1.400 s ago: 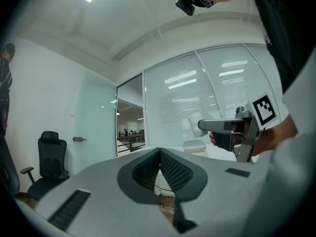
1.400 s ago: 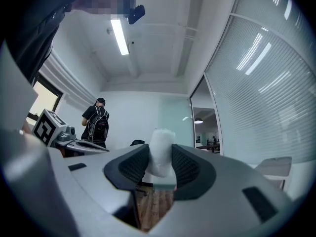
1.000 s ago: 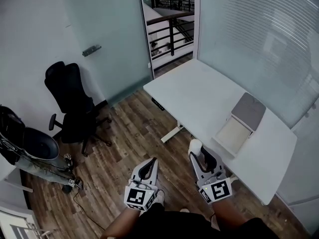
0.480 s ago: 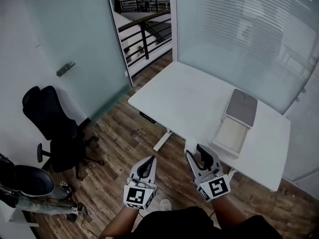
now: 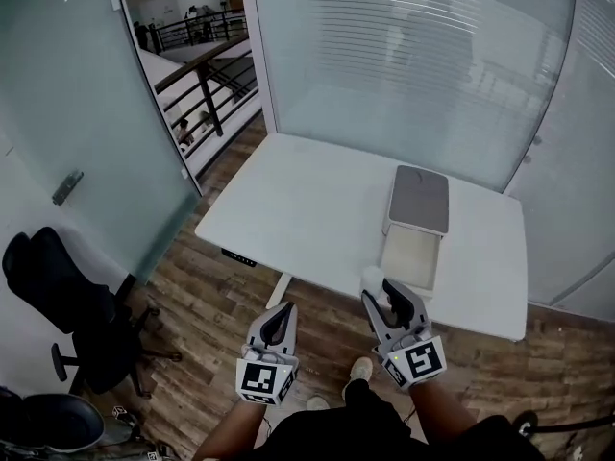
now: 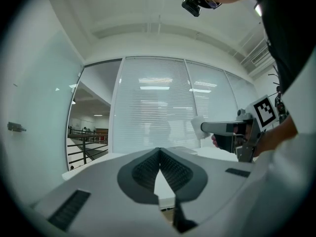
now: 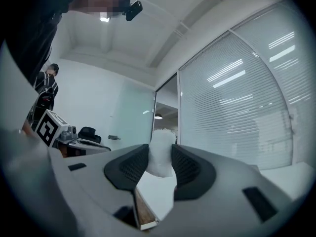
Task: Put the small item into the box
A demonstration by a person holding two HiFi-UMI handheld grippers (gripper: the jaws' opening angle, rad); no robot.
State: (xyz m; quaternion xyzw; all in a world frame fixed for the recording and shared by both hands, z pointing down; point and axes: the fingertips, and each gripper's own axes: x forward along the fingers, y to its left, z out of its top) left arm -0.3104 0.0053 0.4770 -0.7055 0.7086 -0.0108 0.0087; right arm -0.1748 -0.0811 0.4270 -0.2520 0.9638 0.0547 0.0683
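Head view shows the right gripper (image 5: 382, 291) clamped on a small white fluffy item (image 5: 373, 279). The soft lump sits right between the two jaws, near their tips, and it sticks out a little past them. In the right gripper view the dark ribbed pads (image 7: 136, 164) press on both sides of the fluffy item (image 7: 161, 143), and it pokes up above them.

The left gripper (image 5: 282, 307) has its jaws together at the tips, and nothing is between them. In the left gripper view only a thin gap shows lower down between the left gripper (image 6: 159, 152) pads. Off to the side of these jaws, the other gripper (image 6: 217, 128) is seen with the white lump (image 6: 197, 127) at its end.

Just ahead of the right jaws is a flat white desk (image 5: 307, 209). On it lies an open, shallow white box (image 5: 411, 257) with its flat grey lid (image 5: 420, 200) folded back on the far side. The box is near the right jaw tips, a bit past them. The item is not in the box. The left jaws hang over a brown wooden floor (image 5: 202, 296), just short of the desk edge.
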